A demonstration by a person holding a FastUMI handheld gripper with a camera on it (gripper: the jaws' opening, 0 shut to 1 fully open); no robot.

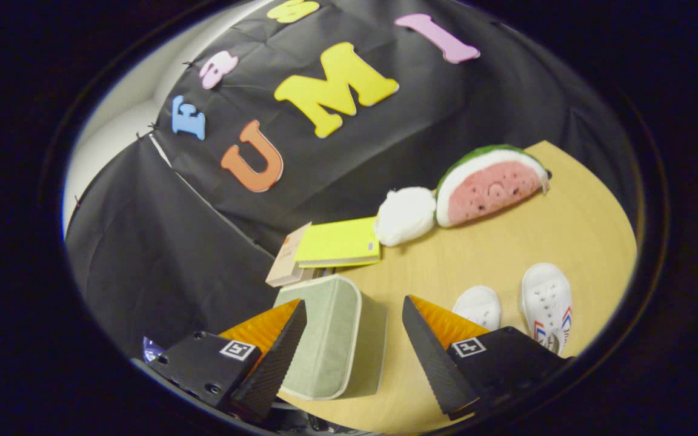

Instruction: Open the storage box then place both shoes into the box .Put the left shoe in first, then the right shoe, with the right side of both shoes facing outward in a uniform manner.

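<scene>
The box is shut, the shoes wait

The green storage box (328,336) sits at the table's (506,248) near edge, just ahead of the wide-open, empty gripper (354,357) — lid on. It looks soft and light, cloth over stiff sides; its pale rim seems the best place to pinch. Two white shoes (521,306) stand beside it, likely light and bendy. Books (331,245) and plush toys (464,194) crowd the far edge — the middle has room.
</scene>
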